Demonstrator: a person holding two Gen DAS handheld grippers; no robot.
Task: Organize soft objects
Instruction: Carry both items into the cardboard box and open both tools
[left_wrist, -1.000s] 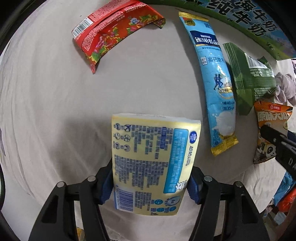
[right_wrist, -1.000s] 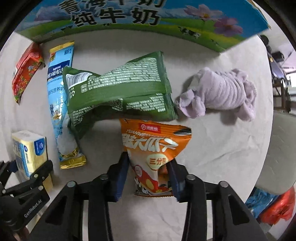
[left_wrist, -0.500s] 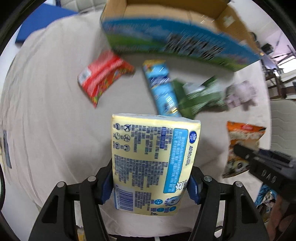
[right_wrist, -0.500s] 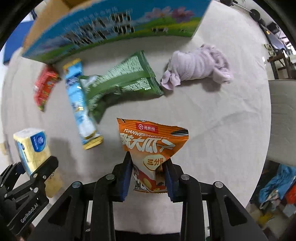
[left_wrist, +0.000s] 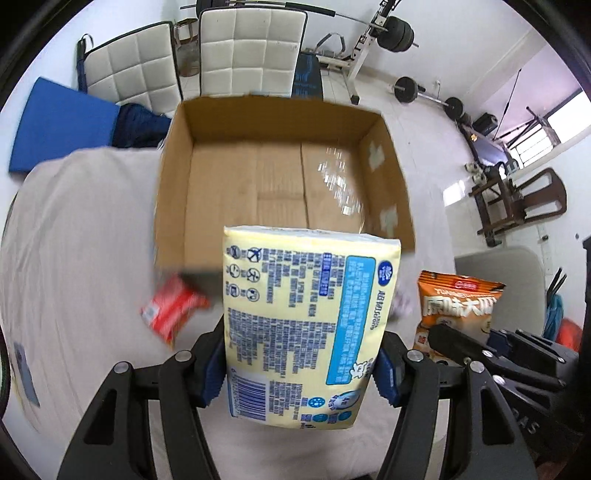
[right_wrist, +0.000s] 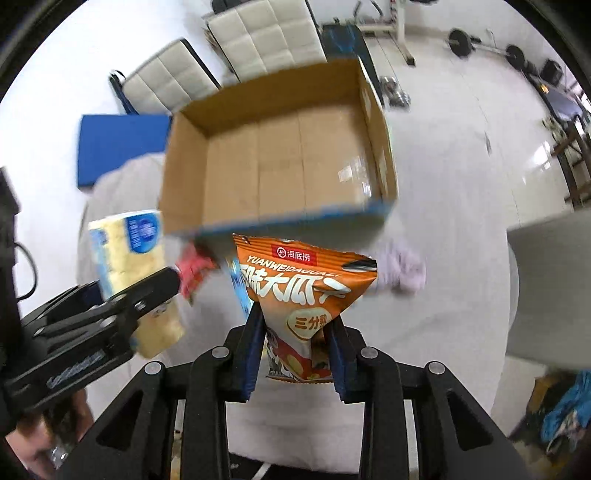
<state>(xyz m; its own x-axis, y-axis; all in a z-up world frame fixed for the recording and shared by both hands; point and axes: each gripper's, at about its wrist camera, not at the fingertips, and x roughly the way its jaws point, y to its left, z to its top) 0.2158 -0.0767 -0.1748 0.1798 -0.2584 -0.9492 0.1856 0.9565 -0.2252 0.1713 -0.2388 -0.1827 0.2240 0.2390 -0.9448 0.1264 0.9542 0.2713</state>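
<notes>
The left gripper (left_wrist: 299, 373) is clamped on a pale yellow soft pack of tissues with blue print (left_wrist: 295, 325), its blue pads (left_wrist: 212, 373) pressing the pack's two sides near the lower end, the pack standing upright above the cloth-covered table (left_wrist: 74, 240); the right gripper (right_wrist: 297, 354) is squeezed tight on an orange crinkly snack bag with white lettering (right_wrist: 303, 288), pinching its lower half so the top fans out wide; both packs are held in the air, clear of the table. At twelve o'clock from each held pack sits an open brown cardboard box with a blue printed outer wall (left_wrist: 280, 177), its inside showing only bare cardboard and strips of shiny tape; the tissue pack's top edge overlaps the box's near wall in the left view. On the cloth, at nine o'clock from the tissue pack, lies a red flowered foil packet (left_wrist: 171, 310), blurred; in the right view a lilac soft cloth bundle (right_wrist: 402, 271) lies at three o'clock from the snack bag, just beside the box's near corner, also blurred. Beyond the table, at twelve o'clock, stand white quilted chairs (left_wrist: 255, 48) and weight-training gear (left_wrist: 373, 40); a blue mat (left_wrist: 59, 125) lies at ten o'clock.
</notes>
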